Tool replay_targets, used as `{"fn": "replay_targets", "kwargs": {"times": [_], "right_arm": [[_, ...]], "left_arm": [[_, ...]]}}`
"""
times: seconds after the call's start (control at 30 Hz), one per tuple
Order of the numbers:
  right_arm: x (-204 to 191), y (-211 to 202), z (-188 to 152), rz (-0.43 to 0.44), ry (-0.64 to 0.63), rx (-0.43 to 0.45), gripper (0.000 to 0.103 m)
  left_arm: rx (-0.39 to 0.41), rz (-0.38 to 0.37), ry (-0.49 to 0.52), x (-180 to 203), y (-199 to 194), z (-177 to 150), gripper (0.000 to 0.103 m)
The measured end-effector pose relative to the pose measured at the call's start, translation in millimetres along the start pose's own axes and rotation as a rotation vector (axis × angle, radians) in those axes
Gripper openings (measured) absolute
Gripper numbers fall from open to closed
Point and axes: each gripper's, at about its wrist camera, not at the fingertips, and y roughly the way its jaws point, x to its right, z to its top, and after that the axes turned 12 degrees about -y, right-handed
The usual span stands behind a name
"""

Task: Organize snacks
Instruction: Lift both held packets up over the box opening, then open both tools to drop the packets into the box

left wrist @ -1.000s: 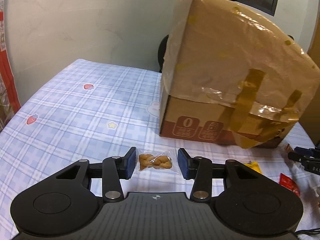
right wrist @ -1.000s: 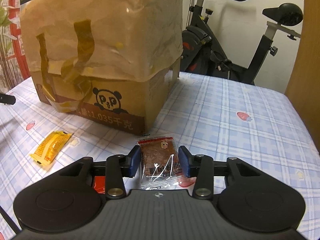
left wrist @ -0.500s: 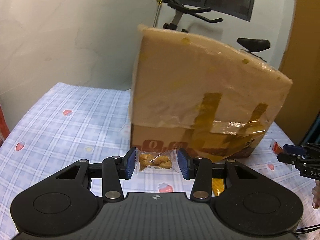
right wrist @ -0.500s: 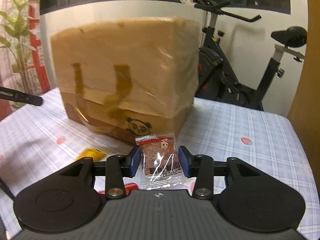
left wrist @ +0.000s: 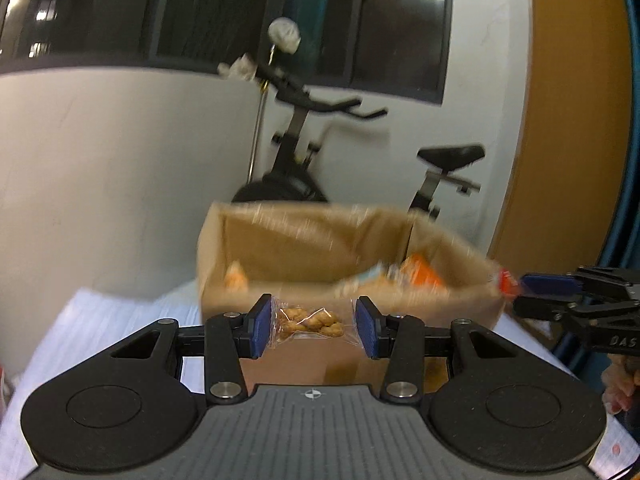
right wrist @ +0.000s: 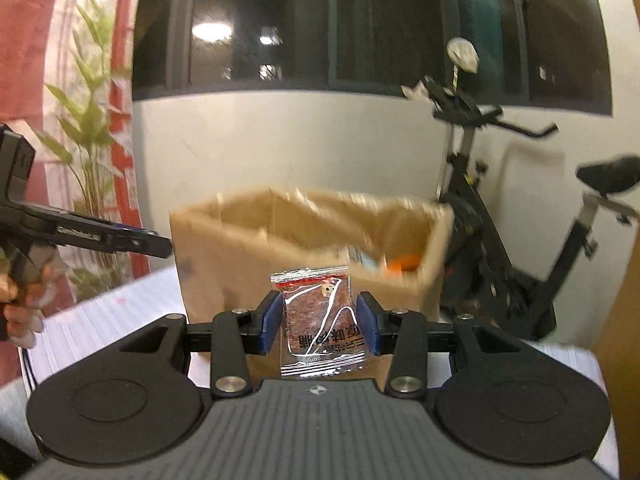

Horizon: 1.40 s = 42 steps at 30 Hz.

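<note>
Home room: exercise bike (right wrist: 516, 216), potted plant (right wrist: 90, 152), dark window (left wrist: 280, 20).

Both tools (left wrist: 313, 326) (right wrist: 319, 328) clamped, raised level.

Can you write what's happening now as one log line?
left gripper: holds twisted-snack packet | right gripper: holds brown snack packet | both near open cardboard box

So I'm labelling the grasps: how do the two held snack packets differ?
The clear packet of golden twisted snacks lies sideways in the left gripper; the red-topped packet holding a brown slab stands upright in the right gripper and looks flatter. Both are clear-wrapped and pinched by blue pads.
</note>
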Motion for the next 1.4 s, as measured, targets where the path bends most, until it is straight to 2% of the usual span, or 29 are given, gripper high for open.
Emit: {"fn": "replay_targets", "kwargs": {"times": [0.13, 0.23, 0.33, 0.43, 0.63, 0.77, 0.9, 0.97, 1.03, 1.1, 1.2, 1.4], "right_arm": [[15.3, 26.8, 31.2, 0.008, -0.028, 0.008, 0.044], [29.2, 58.3, 48.7, 0.011, -0.021, -0.032, 0.044], [42.0, 86.1, 58.6, -0.003, -0.001, -0.076, 0.044], [53.3, 112.6, 64.4, -0.023, 0.043, -0.119, 0.044], [68.9, 145.9, 58.5, -0.057, 0.086, -0.209, 0.044], [65.3, 154.9, 56.4, -0.075, 0.054, -0.265, 0.044], [62.3, 155.6, 53.3, -0.079, 0.050, -0.277, 0.047], [63.0, 156.0, 53.6, -0.084, 0.072, -0.279, 0.049], [63.9, 151.5, 54.0, -0.089, 0.092, -0.266, 0.059], [65.3, 145.2, 54.5, -0.083, 0.106, -0.247, 0.066], [64.3, 137.0, 57.3, -0.076, 0.096, -0.230, 0.067], [53.5, 113.8, 62.6, -0.060, 0.083, -0.180, 0.067]], "left_arm": [[0.037, 0.004, 0.027, 12.5, 21.5, 25.2, 0.047], [0.023, 0.010, 0.004, 14.4, 47.4, 38.0, 0.047], [-0.001, 0.049, -0.031, 8.2, 75.0, 46.7, 0.047], [-0.020, 0.070, -0.079, -0.1, 90.2, 47.6, 0.047], [-0.053, 0.111, -0.041, -2.1, 104.1, 51.5, 0.048], [-0.070, 0.128, -0.023, -2.5, 110.7, 50.4, 0.050], [-0.092, 0.140, -0.045, -6.1, 116.1, 47.4, 0.066], [-0.084, 0.140, -0.054, -9.0, 114.2, 47.1, 0.069], [-0.074, 0.133, -0.052, -9.2, 109.0, 47.5, 0.070], [-0.063, 0.125, -0.042, -8.6, 102.1, 49.1, 0.077], [-0.036, 0.119, -0.020, -6.8, 89.6, 52.6, 0.081], [0.013, 0.079, 0.023, -0.8, 57.7, 48.2, 0.082]]}}
